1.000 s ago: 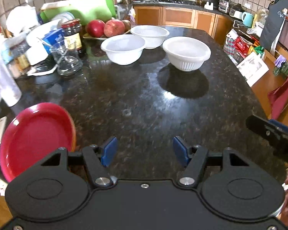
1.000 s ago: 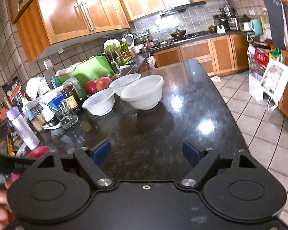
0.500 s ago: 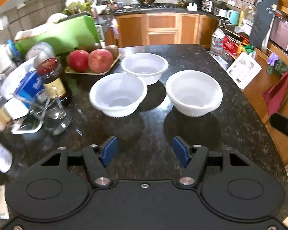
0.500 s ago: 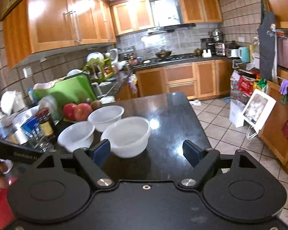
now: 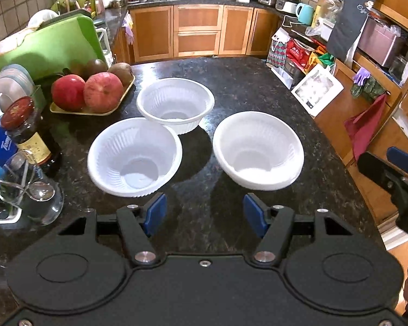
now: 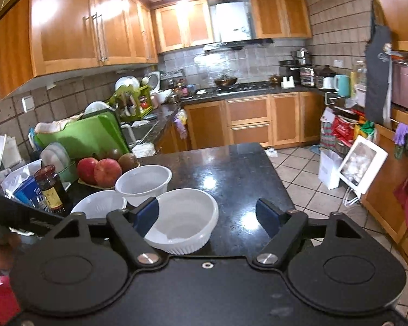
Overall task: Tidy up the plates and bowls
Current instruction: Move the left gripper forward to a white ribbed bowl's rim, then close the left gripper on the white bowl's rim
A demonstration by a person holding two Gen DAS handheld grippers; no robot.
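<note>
We hover over three white bowls; left gripper open, empty; right gripper open, jaws just narrowing, empty, its left pad overlapping near bowl; risk: thin rim slips, bowl skids into fruit tray behind.

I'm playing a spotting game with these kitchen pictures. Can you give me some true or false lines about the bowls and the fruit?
1. Three white bowls sit on the dark counter: the near left bowl, the far bowl and the right bowl. True.
2. The bowls are stacked inside each other. False: each sits on its own.
3. The red apples lie on a tray. True.
4. The left gripper holds a bowl. False: its fingers are open with nothing between them.
5. The bowls have soup in them. False: they are empty.
</note>
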